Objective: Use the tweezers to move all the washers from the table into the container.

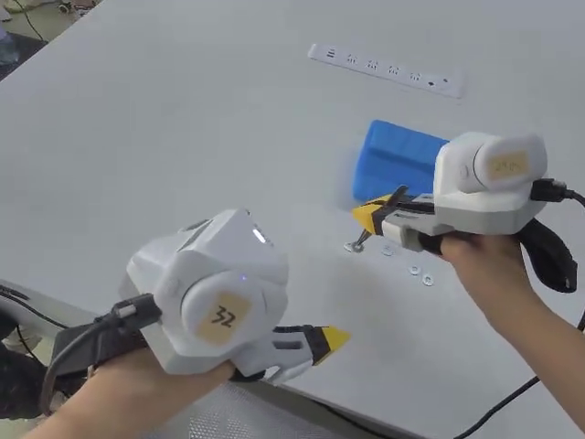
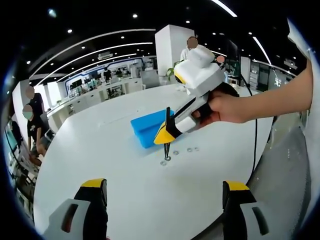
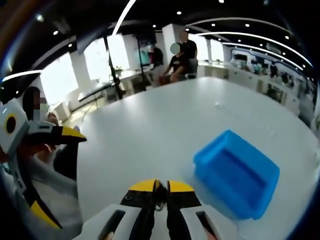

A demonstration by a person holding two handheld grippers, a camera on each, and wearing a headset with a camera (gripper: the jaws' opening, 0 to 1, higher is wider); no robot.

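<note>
The washers [image 1: 416, 270] lie loose on the white counter [image 1: 183, 137], in a short scatter just in front of the blue container [image 1: 393, 155], none of them in it that I can see. The dark tweezers [image 2: 167, 145] point down with their tips at the washer nearest me; I cannot tell whether the tips have it or only touch the counter beside it. My right tongs [image 1: 367, 217] are pressed together on the tweezers' body, which is how I squeeze them. My left tongs [image 1: 329, 338] stand wide apart with nothing in them, well back near the counter's edge.

The risk I see is the pick itself. A flat washer on a smooth top gives the tips little to bite, so a slanted or hard squeeze could flick it away, perhaps into its neighbours. The tweezers could also swivel between my tongs if I press down. On the carry, a weak pinch could drop the washer short of the container's rim.
</note>
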